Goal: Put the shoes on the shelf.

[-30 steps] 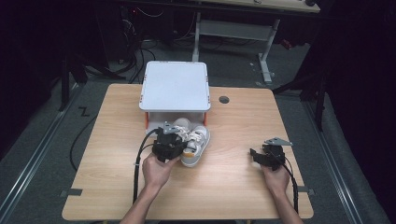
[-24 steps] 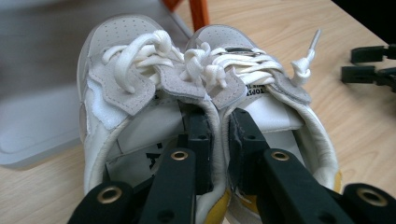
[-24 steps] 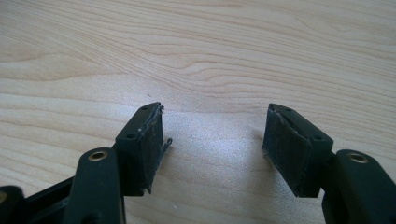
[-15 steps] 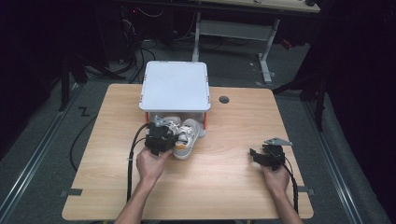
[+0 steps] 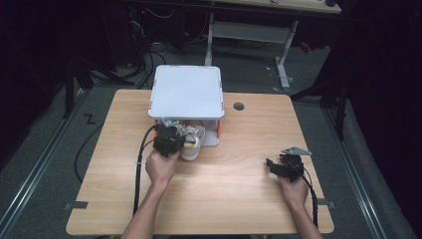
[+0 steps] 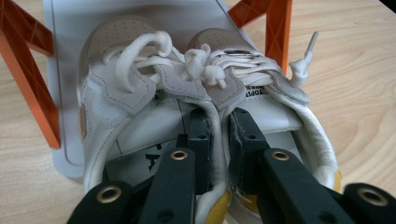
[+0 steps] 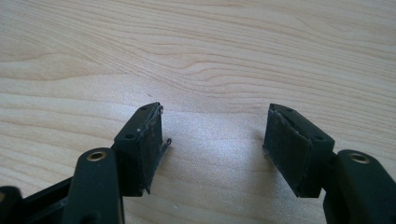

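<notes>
A pair of white sneakers point(image 5: 192, 141) with yellow heels and tied laces point(image 6: 205, 65) lies side by side, toes pointing under a white shelf rack point(image 5: 186, 92). My left gripper point(image 6: 219, 122) is shut on the two inner collars of the pair, pinching them together. In the high view the left gripper point(image 5: 169, 139) sits at the rack's front edge with the sneakers partly beneath the top. The right gripper point(image 5: 277, 165) rests low over bare wood at the right, jaws wide open with nothing between them point(image 7: 212, 140).
The rack stands on orange legs point(image 6: 28, 70) with a white lower plate point(image 6: 65, 74) under the sneakers' toes. A round cable hole point(image 5: 239, 106) lies to the rack's right. The wooden table point(image 5: 239, 199) has bare room in front. Black cables trail from both grippers.
My left gripper has pushed the pair of sneakers away from the person, farther under the rack's top. The right gripper has stayed in place.
</notes>
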A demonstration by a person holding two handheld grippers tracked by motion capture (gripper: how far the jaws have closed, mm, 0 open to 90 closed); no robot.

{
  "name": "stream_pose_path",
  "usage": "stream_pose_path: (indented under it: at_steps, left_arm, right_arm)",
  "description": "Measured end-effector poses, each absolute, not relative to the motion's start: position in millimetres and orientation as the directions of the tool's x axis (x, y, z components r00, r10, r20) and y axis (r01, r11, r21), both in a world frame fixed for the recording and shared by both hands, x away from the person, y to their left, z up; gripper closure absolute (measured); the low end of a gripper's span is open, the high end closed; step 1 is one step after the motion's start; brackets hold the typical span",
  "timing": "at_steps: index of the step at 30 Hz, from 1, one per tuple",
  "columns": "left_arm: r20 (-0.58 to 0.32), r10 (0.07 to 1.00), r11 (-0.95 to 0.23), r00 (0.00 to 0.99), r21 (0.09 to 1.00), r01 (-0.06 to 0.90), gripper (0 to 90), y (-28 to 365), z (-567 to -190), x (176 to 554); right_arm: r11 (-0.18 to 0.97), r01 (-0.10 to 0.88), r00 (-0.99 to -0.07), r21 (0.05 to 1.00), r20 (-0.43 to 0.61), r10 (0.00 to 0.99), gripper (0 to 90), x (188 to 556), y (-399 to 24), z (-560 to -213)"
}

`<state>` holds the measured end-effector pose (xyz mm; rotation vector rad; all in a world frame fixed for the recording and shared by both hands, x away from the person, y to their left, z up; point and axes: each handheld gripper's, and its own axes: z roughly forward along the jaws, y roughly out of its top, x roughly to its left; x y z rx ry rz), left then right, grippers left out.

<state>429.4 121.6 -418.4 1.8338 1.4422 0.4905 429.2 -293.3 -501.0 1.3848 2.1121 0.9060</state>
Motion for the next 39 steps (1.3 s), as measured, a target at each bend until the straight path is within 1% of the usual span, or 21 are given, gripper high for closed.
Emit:
stream_pose_path:
  at_steps: [7,11,15,18,19,20,21,22,23,25,26,27,28,30,31,33,34,35,36,37,39]
  left_arm:
    - [-0.153,0.958,-0.049,0.244,0.747,0.663,79.7,117.4,-429.8,442.8]
    - [-0.146,0.963,-0.045,0.225,0.741,0.670,79.4,114.8,-436.9,448.2]
    - [-0.120,0.967,-0.062,0.223,0.742,0.668,79.2,111.7,-441.5,451.2]
    - [-0.128,0.968,-0.050,0.215,0.741,0.669,79.1,110.8,-445.1,455.5]
    - [-0.129,0.968,-0.050,0.215,0.739,0.671,79.0,110.8,-446.3,456.4]
    - [-0.122,0.969,-0.055,0.214,0.742,0.668,78.8,109.4,-448.2,456.8]
    - [-0.122,0.969,-0.055,0.214,0.742,0.668,78.7,109.4,-448.2,456.8]
    - [-0.115,0.969,-0.060,0.217,0.745,0.664,78.7,109.3,-448.1,456.8]
    - [-0.109,0.970,-0.066,0.218,0.746,0.662,78.2,109.5,-448.3,457.1]
    - [-0.096,0.970,-0.080,0.223,0.740,0.668,76.7,110.0,-450.0,457.8]
    - [-0.092,0.970,-0.084,0.225,0.741,0.666,74.4,110.3,-450.8,457.7]
    - [-0.092,0.970,-0.084,0.225,0.741,0.666,73.5,110.3,-450.8,457.7]
    - [-0.090,0.969,-0.088,0.229,0.742,0.664,72.8,110.6,-450.9,457.8]
    - [-0.089,0.968,-0.092,0.233,0.742,0.664,72.4,110.6,-451.2,457.6]
    - [-0.089,0.968,-0.093,0.235,0.742,0.664,70.8,110.1,-451.4,457.6]
    - [-0.086,0.967,-0.097,0.238,0.743,0.662,69.9,109.5,-451.9,457.7]
    - [-0.082,0.967,-0.101,0.241,0.744,0.660,67.6,109.0,-452.2,457.7]
    - [-0.076,0.967,-0.107,0.242,0.743,0.660,67.6,108.4,-452.5,457.6]
    - [-0.072,0.967,-0.110,0.243,0.744,0.659,66.9,108.1,-452.7,457.6]
    - [-0.074,0.967,-0.109,0.244,0.745,0.658,66.9,108.2,-452.8,457.7]
    - [-0.074,0.967,-0.110,0.245,0.746,0.657,66.2,108.3,-452.9,457.8]
  right_arm:
    - [0.279,0.621,-0.392,0.733,-0.018,0.920,37.2,429.2,-293.3,-501.0]
    - [0.279,0.621,-0.392,0.732,-0.018,0.920,37.1,429.2,-293.3,-501.0]
    - [0.280,0.621,-0.395,0.732,-0.016,0.918,36.3,429.4,-293.4,-501.0]
    - [0.282,0.619,-0.403,0.733,-0.013,0.915,37.1,429.7,-293.9,-500.9]
    - [0.282,0.618,-0.402,0.734,-0.014,0.916,42.1,429.2,-293.9,-500.8]
    - [0.285,0.617,-0.404,0.734,-0.016,0.915,55.0,426.3,-293.0,-498.2]
    - [0.285,0.617,-0.404,0.734,-0.016,0.915,55.0,426.3,-293.0,-498.2]
    - [0.286,0.607,-0.416,0.741,-0.011,0.909,58.0,425.6,-292.7,-496.9]
    - [0.268,0.582,-0.456,0.767,0.035,0.889,63.8,423.4,-289.6,-490.6]
    - [0.268,0.575,-0.488,0.773,0.062,0.871,66.5,424.5,-283.8,-482.7]
    - [0.273,0.562,-0.515,0.781,0.072,0.854,67.3,425.3,-279.5,-477.1]
    - [0.273,0.562,-0.515,0.781,0.072,0.854,67.3,425.3,-279.5,-477.1]
    - [0.293,0.526,-0.576,0.799,0.080,0.813,67.5,428.4,-264.0,-461.0]
    - [0.298,0.518,-0.586,0.802,0.079,0.806,67.4,429.2,-260.4,-457.6]
    - [0.314,0.481,-0.624,0.819,0.068,0.779,66.3,432.3,-246.2,-443.8]
    - [0.312,0.467,-0.641,0.828,0.074,0.764,65.8,434.0,-239.8,-436.9]
    - [0.306,0.436,-0.673,0.846,0.081,0.736,65.6,438.0,-227.4,-421.0]
    - [0.306,0.436,-0.673,0.846,0.081,0.736,65.6,438.0,-227.4,-421.0]
    - [0.294,0.424,-0.689,0.857,0.094,0.718,66.5,441.5,-219.2,-406.6]
    - [0.294,0.424,-0.689,0.857,0.094,0.718,66.5,441.5,-219.2,-406.6]
    - [0.280,0.420,-0.703,0.863,0.114,0.702,68.1,445.0,-213.7,-392.9]
